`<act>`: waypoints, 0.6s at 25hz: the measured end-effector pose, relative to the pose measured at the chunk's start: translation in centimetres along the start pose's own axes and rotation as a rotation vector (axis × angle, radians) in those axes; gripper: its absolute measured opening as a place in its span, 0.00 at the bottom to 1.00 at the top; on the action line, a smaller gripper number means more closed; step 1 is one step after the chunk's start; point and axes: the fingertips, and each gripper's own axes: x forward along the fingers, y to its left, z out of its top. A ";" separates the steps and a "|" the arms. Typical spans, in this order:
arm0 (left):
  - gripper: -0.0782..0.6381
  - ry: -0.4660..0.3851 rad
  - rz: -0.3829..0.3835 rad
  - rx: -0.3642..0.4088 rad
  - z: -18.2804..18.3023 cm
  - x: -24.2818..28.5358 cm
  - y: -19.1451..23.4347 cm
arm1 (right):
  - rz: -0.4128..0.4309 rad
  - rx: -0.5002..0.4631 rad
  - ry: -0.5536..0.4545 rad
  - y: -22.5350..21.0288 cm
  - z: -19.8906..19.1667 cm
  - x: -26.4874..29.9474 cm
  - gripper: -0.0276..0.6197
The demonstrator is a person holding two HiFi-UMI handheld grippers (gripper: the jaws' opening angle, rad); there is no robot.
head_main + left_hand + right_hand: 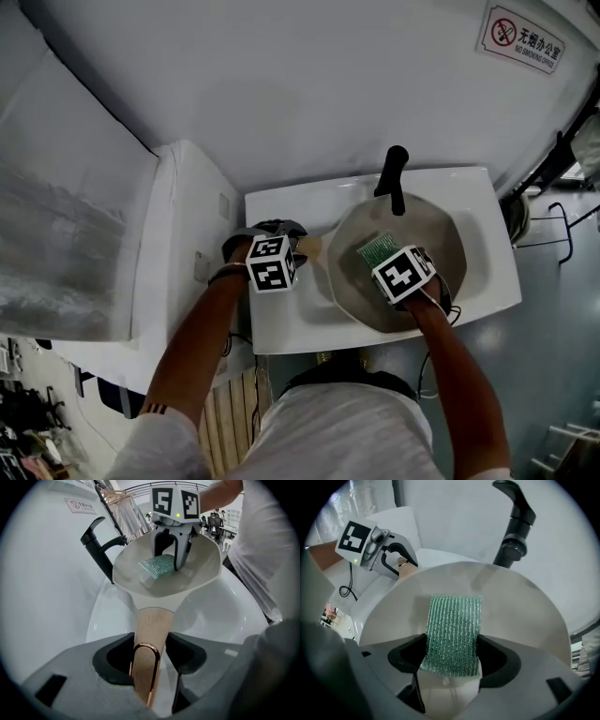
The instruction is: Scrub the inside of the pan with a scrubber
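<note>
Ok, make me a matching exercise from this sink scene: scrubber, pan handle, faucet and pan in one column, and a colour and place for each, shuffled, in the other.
Column one:
1. scrubber
2. pan handle
3. faucet
4. pan

Column two:
A. black, behind the pan at the back of the sink
B. wood-coloured, between the fingers of the left gripper
C. pale, over the white sink
D. green, between the fingers of the right gripper

Pairs: 1-D, 2-B, 3-A, 4-C
</note>
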 end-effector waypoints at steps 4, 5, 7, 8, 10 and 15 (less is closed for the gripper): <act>0.41 0.002 -0.005 -0.006 0.0 0.1 0.0 | -0.041 0.019 0.016 -2.1 -1.1 -1.3 0.57; 0.41 0.003 -0.006 -0.006 -0.1 0.1 0.0 | -0.052 0.015 0.024 -2.5 -1.4 -1.7 0.57; 0.41 0.006 -0.007 -0.007 -0.1 0.1 0.1 | -0.074 0.000 0.039 -3.3 -1.9 -2.2 0.57; 0.41 0.008 -0.007 -0.006 -0.1 0.1 0.1 | -0.082 -0.007 0.044 -3.5 -2.1 -2.5 0.57; 0.41 0.011 -0.008 -0.005 -0.1 0.1 0.0 | -0.085 -0.019 0.039 -3.5 -2.2 -3.1 0.57; 0.41 0.013 -0.006 -0.005 -0.2 0.1 0.1 | 0.034 0.021 -0.050 0.6 -0.5 -4.1 0.57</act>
